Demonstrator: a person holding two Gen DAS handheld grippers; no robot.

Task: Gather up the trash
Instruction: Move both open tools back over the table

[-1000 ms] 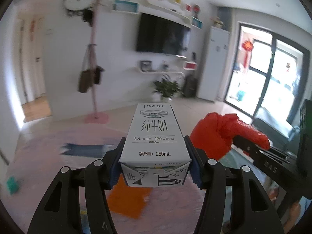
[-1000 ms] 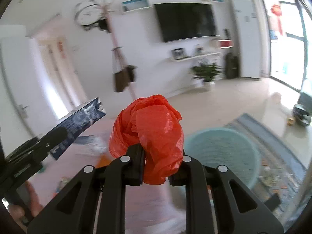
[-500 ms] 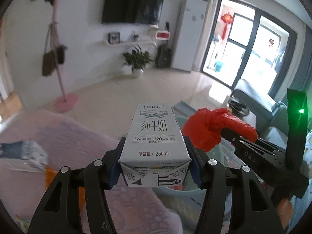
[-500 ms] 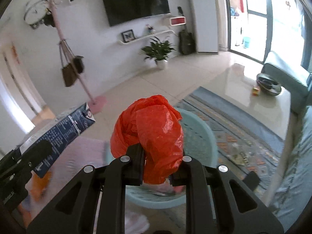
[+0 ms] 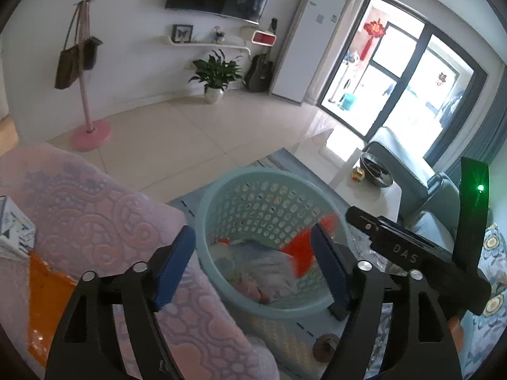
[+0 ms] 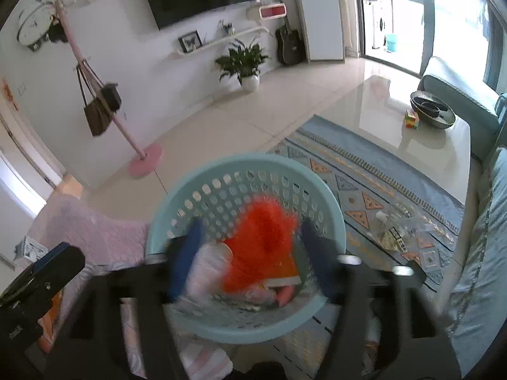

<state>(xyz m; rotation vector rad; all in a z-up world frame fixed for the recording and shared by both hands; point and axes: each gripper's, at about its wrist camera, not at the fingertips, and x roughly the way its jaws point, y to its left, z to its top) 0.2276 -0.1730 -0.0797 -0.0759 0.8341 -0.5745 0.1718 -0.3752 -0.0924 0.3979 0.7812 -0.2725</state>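
Left wrist view: the left gripper (image 5: 250, 267) hangs with fingers wide and empty above the round pale-teal perforated plastic basket (image 5: 221, 190), which holds crumpled pale wrappers (image 5: 266, 272); a pink patterned fabric surface (image 5: 95, 221) is just beside it.

Right wrist view: the right gripper (image 6: 250, 253), fingers spread wide, is over the basket (image 6: 320, 190); the crumpled red-orange plastic bag (image 6: 259, 240), blurred with no clear long axis, lies between them inside it.

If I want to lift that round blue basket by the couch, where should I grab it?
Grip the basket by its near rim, from above, one finger inside and one outside. The rim is a thick rolled lip, open and upright; the holed wall below would flex.
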